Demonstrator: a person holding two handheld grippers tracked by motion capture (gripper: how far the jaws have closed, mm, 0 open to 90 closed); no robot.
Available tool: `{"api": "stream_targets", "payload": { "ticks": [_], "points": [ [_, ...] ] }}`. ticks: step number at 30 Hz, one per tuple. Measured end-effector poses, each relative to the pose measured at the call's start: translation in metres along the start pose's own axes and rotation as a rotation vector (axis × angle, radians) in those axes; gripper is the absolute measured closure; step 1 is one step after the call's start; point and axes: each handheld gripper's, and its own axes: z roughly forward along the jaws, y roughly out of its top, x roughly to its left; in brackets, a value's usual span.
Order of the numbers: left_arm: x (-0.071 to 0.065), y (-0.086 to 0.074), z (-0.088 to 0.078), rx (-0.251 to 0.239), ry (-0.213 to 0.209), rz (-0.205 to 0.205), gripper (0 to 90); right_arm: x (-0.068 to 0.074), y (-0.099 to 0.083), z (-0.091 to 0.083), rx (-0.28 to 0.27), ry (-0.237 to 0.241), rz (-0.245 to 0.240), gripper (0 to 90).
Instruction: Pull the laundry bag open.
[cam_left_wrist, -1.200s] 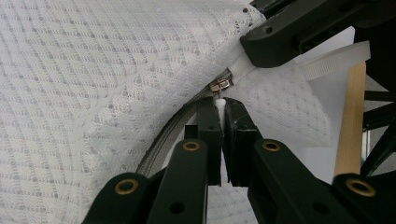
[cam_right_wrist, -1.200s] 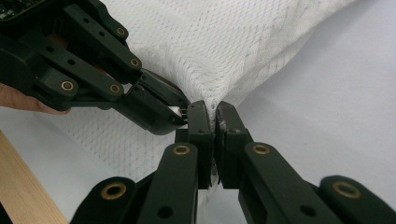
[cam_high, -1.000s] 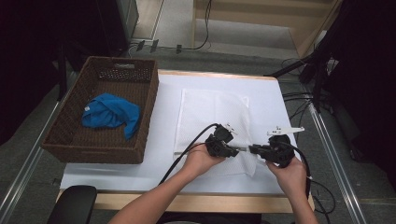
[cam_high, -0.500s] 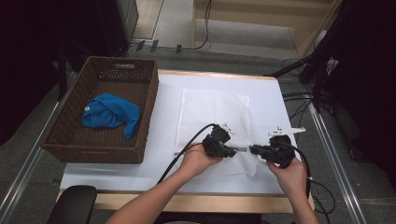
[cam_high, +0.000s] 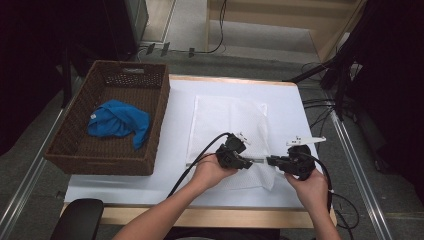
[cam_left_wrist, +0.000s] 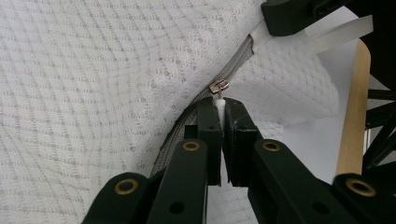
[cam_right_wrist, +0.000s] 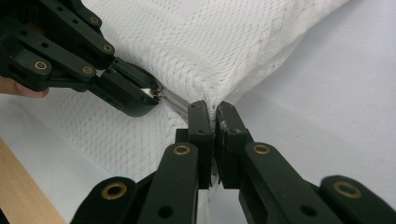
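Underneath, a white table (cam_high: 175, 120) bears a wicker basket (cam_high: 150, 125).

We are seeing a white mesh laundry bag (cam_high: 227, 125) showing a fine honeycomb weave, with a grey zipper (cam_left_wrist: 233, 70) and a silvery metal slider (cam_left_wrist: 218, 87) running across it. At nine o'clock of the bag, a dark brown woven wicker basket (cam_high: 70, 150) is holding a bright blue cloth (cam_high: 119, 120). The tabletop (cam_high: 300, 120) is showing plain white with a pale wood edge (cam_high: 200, 214). Both the left gripper (cam_left_wrist: 219, 116) and the right gripper (cam_right_wrist: 212, 121) are showing matte black with brass-coloured rivets.
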Motion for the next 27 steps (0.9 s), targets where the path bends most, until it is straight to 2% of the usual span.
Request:
{"api": "stream_targets", "payload": {
  "ticks": [1, 2, 5, 10, 15, 18, 22, 27],
  "points": [
    [0.001, 0.0, 0.0, 0.001, -0.01, -0.004, 87.5, 0.0, 0.0, 0.0, -0.001, 0.001, 0.001, 88.4],
    [0.002, 0.0, 0.0, -0.004, -0.03, -0.025, 87.5, 0.0, 0.0, 0.0, 0.0, 0.0, 0.0, 88.4],
    [0.005, -0.001, -0.001, -0.005, -0.045, -0.037, 87.6, -0.001, -0.001, -0.001, -0.002, 0.009, 0.002, 88.4],
    [0.004, -0.002, -0.002, 0.004, -0.03, -0.02, 87.6, -0.001, -0.001, 0.001, 0.002, 0.015, 0.001, 88.4],
    [0.004, -0.004, -0.003, 0.0, -0.039, -0.023, 87.6, 0.001, -0.001, 0.002, 0.009, 0.014, 0.0, 88.4],
    [0.006, -0.007, -0.008, 0.007, -0.027, -0.014, 87.6, 0.001, 0.0, 0.001, 0.006, 0.007, 0.0, 88.5],
    [0.012, -0.013, -0.014, 0.007, -0.012, -0.031, 87.6, -0.002, -0.002, 0.001, 0.009, 0.007, 0.011, 88.4],
    [0.011, -0.017, -0.019, 0.008, -0.008, -0.007, 87.5, 0.0, -0.001, 0.002, 0.011, 0.01, -0.003, 88.4]
  ]
}}
